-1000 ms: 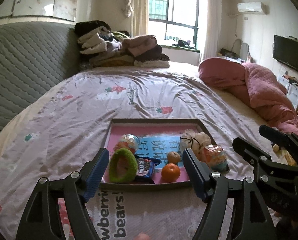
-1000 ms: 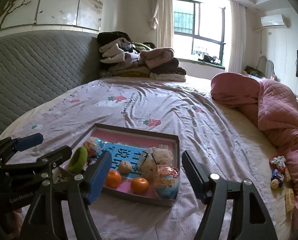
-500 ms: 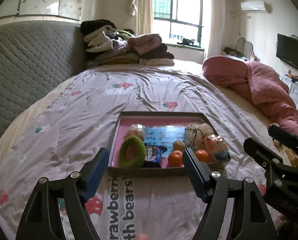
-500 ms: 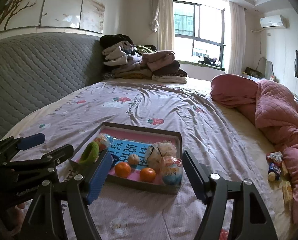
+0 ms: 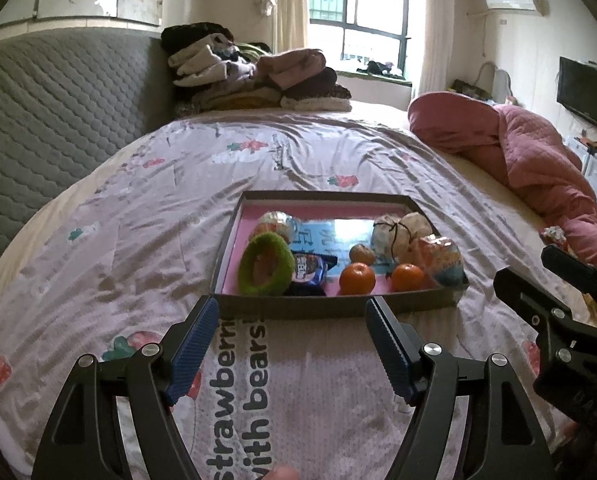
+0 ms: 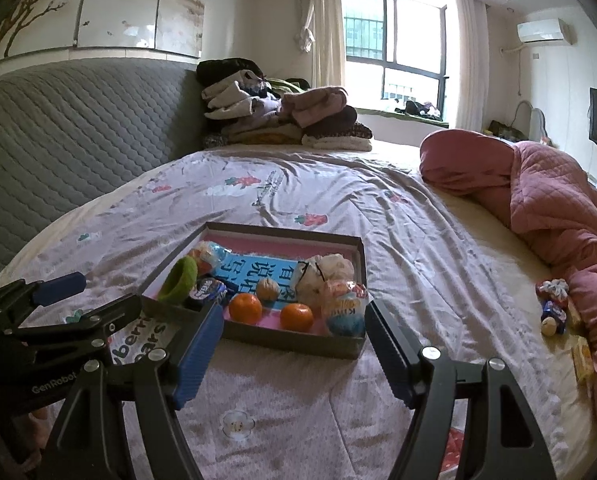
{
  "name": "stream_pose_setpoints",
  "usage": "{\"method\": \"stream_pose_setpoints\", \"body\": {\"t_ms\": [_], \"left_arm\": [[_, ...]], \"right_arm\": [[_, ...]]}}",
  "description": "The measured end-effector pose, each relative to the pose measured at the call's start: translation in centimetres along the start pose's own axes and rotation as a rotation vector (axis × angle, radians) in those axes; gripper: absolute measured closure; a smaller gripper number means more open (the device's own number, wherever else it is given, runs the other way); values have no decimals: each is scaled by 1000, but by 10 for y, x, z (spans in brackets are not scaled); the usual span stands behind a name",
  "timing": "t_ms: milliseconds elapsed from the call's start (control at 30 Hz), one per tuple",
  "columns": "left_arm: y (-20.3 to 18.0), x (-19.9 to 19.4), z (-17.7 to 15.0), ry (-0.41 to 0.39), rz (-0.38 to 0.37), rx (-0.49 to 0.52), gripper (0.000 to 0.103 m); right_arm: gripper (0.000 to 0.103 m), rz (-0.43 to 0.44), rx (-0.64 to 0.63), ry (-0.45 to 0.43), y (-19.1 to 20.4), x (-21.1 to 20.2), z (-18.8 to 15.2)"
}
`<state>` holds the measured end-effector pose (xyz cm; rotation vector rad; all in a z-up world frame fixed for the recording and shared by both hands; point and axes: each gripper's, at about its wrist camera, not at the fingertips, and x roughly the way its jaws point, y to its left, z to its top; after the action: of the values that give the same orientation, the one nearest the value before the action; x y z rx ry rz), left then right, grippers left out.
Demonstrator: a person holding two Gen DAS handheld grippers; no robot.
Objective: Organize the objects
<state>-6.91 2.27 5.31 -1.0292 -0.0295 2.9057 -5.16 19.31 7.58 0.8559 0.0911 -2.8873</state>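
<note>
Tray [image 5: 338, 307] of assorted objects, a shallow dark-rimmed box with a pink floor, lies on the printed bedspread [image 5: 146, 216] just beyond both grippers. It fills more of each view than a second ago and sits higher in the left wrist view, both grippers having drawn closer to its near rim. Left gripper [image 5: 292, 330]: jaws spread wide, nothing between them, blue pads framing the near wall of the tray without touching it. Right gripper [image 6: 294, 334]: jaws likewise wide apart and empty, flanking the tray's near right corner.

Contents, left to right: green fuzzy ring [image 5: 265, 264] leaning at the left wall; dark snack packet [image 5: 308, 270] beside it; two oranges [image 5: 357, 279] at the near wall; a small brownish nut-like ball [image 5: 362, 254] behind them; a cream cloth bundle [image 5: 402, 232] tied with black cord; a wrapped cup-like snack [image 5: 442, 264] in the near right corner.

Surroundings: pink quilt [image 6: 546, 216] bunched along the right of the bed, with loose small items [image 6: 554, 308] just beside it, well apart from the tray; folded clothes [image 6: 282, 120] stacked at the far end; grey quilted headboard [image 6: 78, 132] at left.
</note>
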Motion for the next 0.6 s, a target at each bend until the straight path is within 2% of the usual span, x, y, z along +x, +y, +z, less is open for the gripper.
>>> {"method": "stream_pose_setpoints", "body": {"t_ms": [600], "left_arm": [[1,19,-24,45,5,-8,26]], "right_arm": [[30,3,11,34,3,15,-33]]}}
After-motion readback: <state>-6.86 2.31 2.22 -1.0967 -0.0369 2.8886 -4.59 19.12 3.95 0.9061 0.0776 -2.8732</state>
